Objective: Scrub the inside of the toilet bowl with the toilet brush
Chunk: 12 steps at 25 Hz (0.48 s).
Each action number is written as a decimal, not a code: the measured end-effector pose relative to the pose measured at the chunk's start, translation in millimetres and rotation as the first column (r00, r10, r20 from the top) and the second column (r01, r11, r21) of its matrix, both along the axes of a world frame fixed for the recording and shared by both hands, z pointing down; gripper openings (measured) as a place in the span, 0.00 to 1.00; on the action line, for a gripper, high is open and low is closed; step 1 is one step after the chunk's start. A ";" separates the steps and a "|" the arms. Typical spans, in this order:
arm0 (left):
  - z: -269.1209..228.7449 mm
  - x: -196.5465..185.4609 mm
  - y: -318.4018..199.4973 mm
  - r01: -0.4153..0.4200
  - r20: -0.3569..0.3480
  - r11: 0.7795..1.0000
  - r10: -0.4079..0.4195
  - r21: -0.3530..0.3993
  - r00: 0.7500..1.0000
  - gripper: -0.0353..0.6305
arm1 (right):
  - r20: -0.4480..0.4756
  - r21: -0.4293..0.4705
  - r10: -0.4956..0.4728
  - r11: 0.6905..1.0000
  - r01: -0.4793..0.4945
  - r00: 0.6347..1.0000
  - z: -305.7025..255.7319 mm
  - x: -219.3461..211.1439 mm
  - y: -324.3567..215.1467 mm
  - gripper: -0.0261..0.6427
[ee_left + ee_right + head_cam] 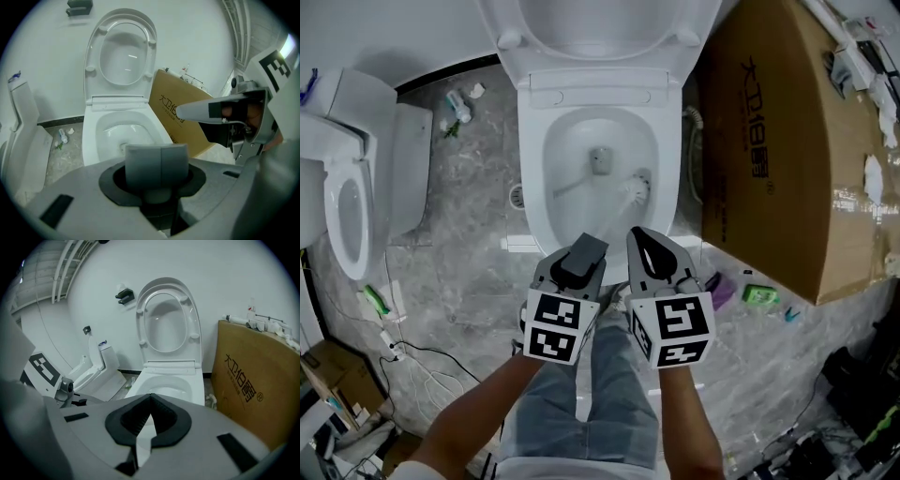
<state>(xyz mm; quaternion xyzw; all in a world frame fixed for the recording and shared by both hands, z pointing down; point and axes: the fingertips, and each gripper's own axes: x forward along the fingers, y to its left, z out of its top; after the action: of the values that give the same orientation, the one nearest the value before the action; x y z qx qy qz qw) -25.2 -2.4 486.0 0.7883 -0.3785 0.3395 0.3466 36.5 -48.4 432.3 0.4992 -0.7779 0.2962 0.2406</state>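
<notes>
The toilet [532, 159] stands in the middle with its lid [591, 23] tipped up against the wall. On the toilet's right, nearly touching it, leans a large cardboard box [778, 141] printed with "大卫伯爵" and an ® mark; small clutter lies along the box's far edge. Well to the toilet's left is a second toilet [401, 159] with its seat down. Both rest on a grey marbled floor [469, 262].

Inside the toilet's bowl, on its right side, lies the white head of the toilet brush [638, 188], with a thin pale shaft running leftward across the basin beside the drain hole [600, 159].

At the toilet's front rim, the left gripper [581, 261] is clenched on a grey handle piece [157, 164]; no view shows whether it joins the brush. Beside it, the right gripper [642, 236] has its jaws pressed together at the tips, with nothing held between them.

On the floor left of the toilet's tank lies a small bottle [457, 108]. To the right of the toilet's front lie a purple item [722, 291] and a green item [761, 296].
</notes>
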 end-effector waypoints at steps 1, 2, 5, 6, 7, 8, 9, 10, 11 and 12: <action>3.0 3.5 -1.0 0.007 0.001 1.000 -0.007 0.002 1.000 0.29 | -0.001 0.000 -0.008 1.000 0.008 1.000 3.6 2.9 0.1 0.04; 5.7 6.4 -2.4 0.016 0.003 1.000 -0.016 0.005 1.000 0.29 | -0.002 0.000 -0.016 1.000 0.016 1.000 7.1 5.4 0.2 0.04; 12.7 12.1 -8.6 0.043 -0.001 0.999 -0.043 0.020 0.999 0.29 | -0.006 0.000 -0.033 0.999 0.033 0.999 16.9 12.5 -0.4 0.04; 14.9 13.8 -10.8 0.048 -0.003 0.999 -0.048 0.024 0.999 0.29 | -0.008 -0.001 -0.038 0.999 0.038 0.999 19.9 14.7 -0.6 0.04; 17.0 15.3 -13.3 0.052 -0.004 0.998 -0.052 0.027 0.999 0.29 | -0.010 -0.002 -0.043 0.999 0.043 0.999 22.7 16.4 -1.1 0.04; 19.0 16.6 -16.5 0.053 -0.004 0.998 -0.053 0.031 0.999 0.29 | -0.011 -0.004 -0.048 0.999 0.048 0.999 25.3 17.6 -1.9 0.04; 20.7 17.6 -20.5 0.054 -0.004 0.998 -0.054 0.036 0.999 0.29 | -0.011 -0.006 -0.052 0.999 0.052 0.999 27.5 18.0 -3.0 0.04; 22.0 18.4 -25.0 0.053 -0.004 0.998 -0.053 0.041 0.999 0.29 | -0.011 -0.008 -0.057 0.998 0.057 0.998 29.4 17.7 -4.1 0.04; 23.0 19.0 -29.7 0.051 -0.002 0.998 -0.051 0.046 0.999 0.29 | -0.009 -0.010 -0.062 0.998 0.062 0.998 30.8 17.0 -4.9 0.04; 23.7 19.5 -34.5 0.050 -0.001 0.997 -0.050 0.052 0.999 0.29 | -0.008 -0.013 -0.067 0.998 0.067 0.998 32.0 16.1 -5.6 0.04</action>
<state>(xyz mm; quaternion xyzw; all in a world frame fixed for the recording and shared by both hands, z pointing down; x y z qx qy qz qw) -5.7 -36.9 509.7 0.7873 -0.4068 0.3209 0.3344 52.6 -54.0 464.3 0.4725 -0.7914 0.2907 0.2566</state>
